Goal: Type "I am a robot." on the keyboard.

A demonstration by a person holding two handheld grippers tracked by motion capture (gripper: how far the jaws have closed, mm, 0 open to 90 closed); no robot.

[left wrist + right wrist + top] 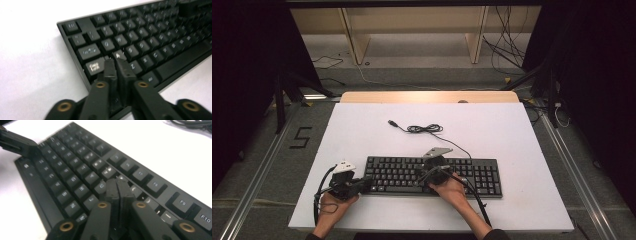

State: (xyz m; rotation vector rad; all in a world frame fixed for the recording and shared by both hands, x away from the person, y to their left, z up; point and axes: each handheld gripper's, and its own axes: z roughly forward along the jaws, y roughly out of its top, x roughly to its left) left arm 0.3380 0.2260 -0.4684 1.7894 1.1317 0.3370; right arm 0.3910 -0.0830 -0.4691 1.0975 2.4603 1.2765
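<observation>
Both grippers sit closed over the black keyboard (432,176), gripping nothing.

Your left gripper (116,65) has its jaws pressed together, tips over the keys between Caps Lock and A at the keyboard's left end, low in the frame. Your right gripper (117,185) is likewise pinched closed, tips over the middle keys below the function row; whether either tip touches a key, you cannot tell. Farther up, the keyboard's cable (426,129) lies coiled on the white table (362,125), well apart from both hands.
</observation>
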